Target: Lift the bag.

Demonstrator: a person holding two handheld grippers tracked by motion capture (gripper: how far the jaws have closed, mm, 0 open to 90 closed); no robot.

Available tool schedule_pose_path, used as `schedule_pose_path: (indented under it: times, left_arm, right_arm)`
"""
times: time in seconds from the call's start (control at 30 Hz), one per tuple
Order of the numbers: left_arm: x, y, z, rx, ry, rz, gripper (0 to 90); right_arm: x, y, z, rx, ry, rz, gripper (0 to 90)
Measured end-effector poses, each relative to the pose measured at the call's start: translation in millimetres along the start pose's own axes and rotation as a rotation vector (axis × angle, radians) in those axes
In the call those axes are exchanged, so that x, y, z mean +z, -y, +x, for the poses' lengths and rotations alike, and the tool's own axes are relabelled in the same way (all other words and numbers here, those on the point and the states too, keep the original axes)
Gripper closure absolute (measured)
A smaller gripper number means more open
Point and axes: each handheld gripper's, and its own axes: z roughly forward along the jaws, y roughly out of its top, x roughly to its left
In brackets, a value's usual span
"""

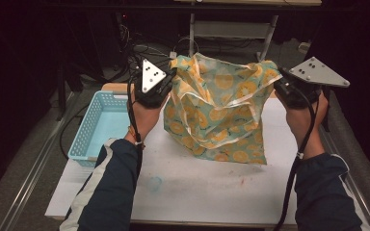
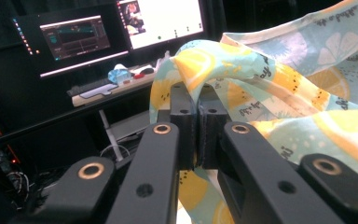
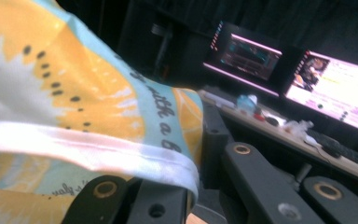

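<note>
You held the lemon-print bag (image 1: 217, 110) above the white tabletop (image 1: 197, 192), both grippers' fingers clamped on its top corners; a blue basket (image 1: 101, 122) sat left, monitors (image 2: 121, 32) glowed beyond.

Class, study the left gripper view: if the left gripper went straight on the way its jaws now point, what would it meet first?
The lemon-print bag: the left gripper is already shut on its fabric, which drapes over the jaw tips. Beyond lies a desk with monitors, though depth is unclear.

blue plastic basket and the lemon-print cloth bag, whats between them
In the high view, the left gripper and the hand holding it hang between the blue plastic basket and the lemon-print cloth bag, over bare white tabletop.
</note>
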Motion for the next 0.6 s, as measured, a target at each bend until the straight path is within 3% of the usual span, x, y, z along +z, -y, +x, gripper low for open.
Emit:
schedule_pose_path:
  times: [0.17, 0.33, 0.47, 0.6]
  left_arm:
    - [19.4, 6.2, 3.8, -0.004, -0.012, 0.041, 84.6]
    - [38.6, 11.0, 7.4, 0.027, -0.046, 0.080, 84.6]
    - [51.3, 19.0, 8.4, 0.028, -0.039, 0.138, 84.5]
    - [63.6, 31.4, 6.0, 0.031, -0.057, 0.199, 81.0]
  right_arm:
    - [19.1, 12.7, -9.1, 0.018, 0.035, 0.045, 90.0]
    - [33.9, 20.7, -13.9, 0.018, 0.071, 0.073, 90.0]
    - [47.8, 31.8, -18.8, 0.039, 0.102, 0.108, 90.0]
    - [59.8, 45.2, -22.1, 0.074, 0.107, 0.148, 81.3]
